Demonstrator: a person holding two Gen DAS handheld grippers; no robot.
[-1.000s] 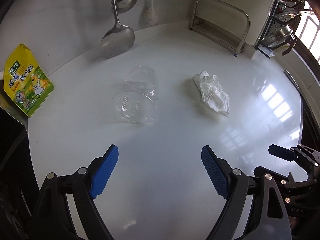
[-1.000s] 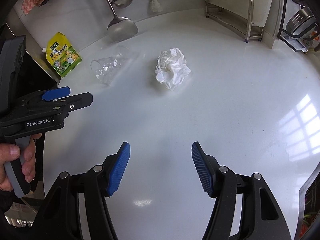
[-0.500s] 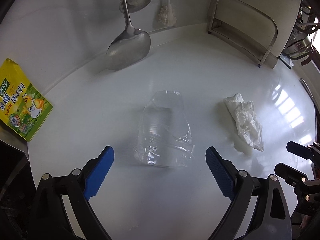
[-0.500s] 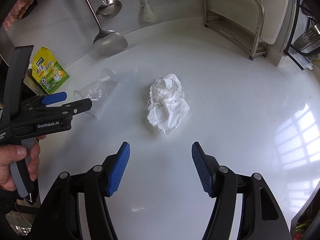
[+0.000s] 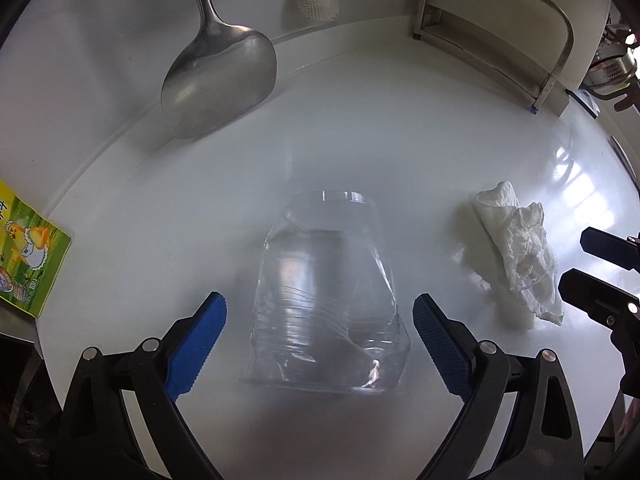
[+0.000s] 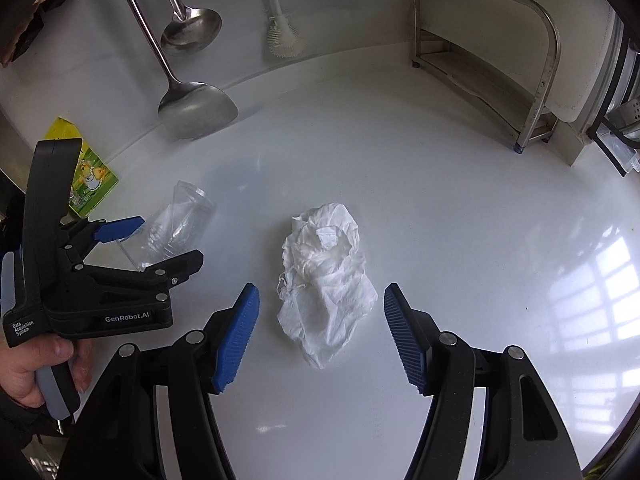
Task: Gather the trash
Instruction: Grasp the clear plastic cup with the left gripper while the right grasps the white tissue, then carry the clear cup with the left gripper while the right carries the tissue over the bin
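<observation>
A crushed clear plastic cup (image 5: 326, 304) lies on its side on the white counter (image 5: 400, 152), its wide mouth toward me. My left gripper (image 5: 320, 340) is open, with the cup's mouth end between its blue pads, not touching. A crumpled white tissue (image 6: 326, 276) lies to the cup's right; it also shows in the left wrist view (image 5: 516, 248). My right gripper (image 6: 320, 328) is open with the tissue's near end between its pads. The left gripper (image 6: 152, 244) and the cup (image 6: 176, 224) show at left in the right wrist view.
A yellow-green food pouch (image 5: 28, 248) lies at the counter's left edge. A steel spatula (image 5: 220, 80), a ladle (image 6: 192, 32) and a white brush (image 6: 280, 36) hang on the back wall. A metal rack (image 6: 500, 60) stands at back right.
Both grippers moved forward. The cup now lies between the left pads and the tissue between the right pads. Both stayed open.
</observation>
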